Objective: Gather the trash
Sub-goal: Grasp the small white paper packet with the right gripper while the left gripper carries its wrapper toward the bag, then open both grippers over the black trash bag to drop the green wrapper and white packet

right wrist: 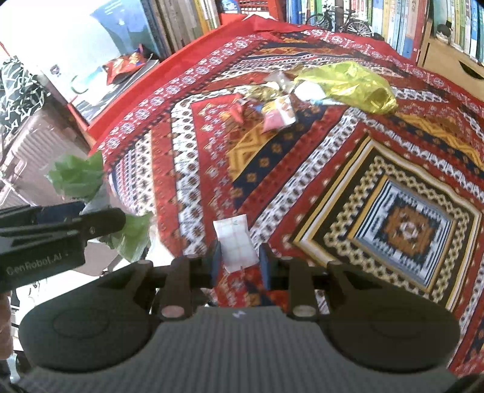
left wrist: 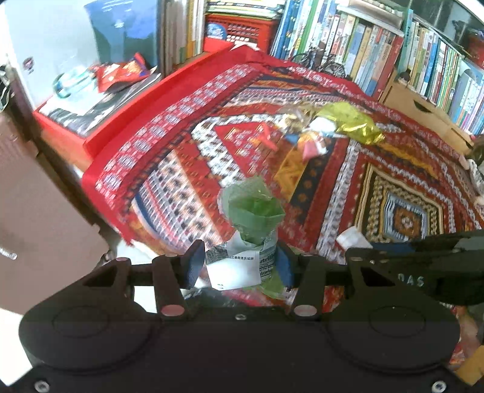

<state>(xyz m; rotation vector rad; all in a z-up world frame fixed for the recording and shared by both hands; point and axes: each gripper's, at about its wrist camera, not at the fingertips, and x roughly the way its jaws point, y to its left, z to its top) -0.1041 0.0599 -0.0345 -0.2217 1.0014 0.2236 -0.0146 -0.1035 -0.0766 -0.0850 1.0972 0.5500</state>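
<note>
The left gripper (left wrist: 239,267) clamps a crumpled green-and-white printed wrapper (left wrist: 252,229); the right gripper (right wrist: 239,263) pinches a small white paper packet (right wrist: 236,243), low in frame over the patterned red cloth (right wrist: 348,169).

From where I sit, the room is crowded and brightly lit, with glare washing out the upper left corner. A table draped in a red patterned cloth (left wrist: 187,127) of diamonds and stripes fills most of both views. Behind it runs a bookshelf (left wrist: 378,45) packed with upright, colourful book spines, and a small model bicycle (right wrist: 338,18) stands at the cloth's far edge. A red plastic crate (left wrist: 242,28) sits among the books. To the right I see a light wooden box (left wrist: 414,105) with a cut-out handle. At left, a red tray (left wrist: 63,133) holds magazines, beside a brownish ribbed suitcase (right wrist: 33,136).
</note>
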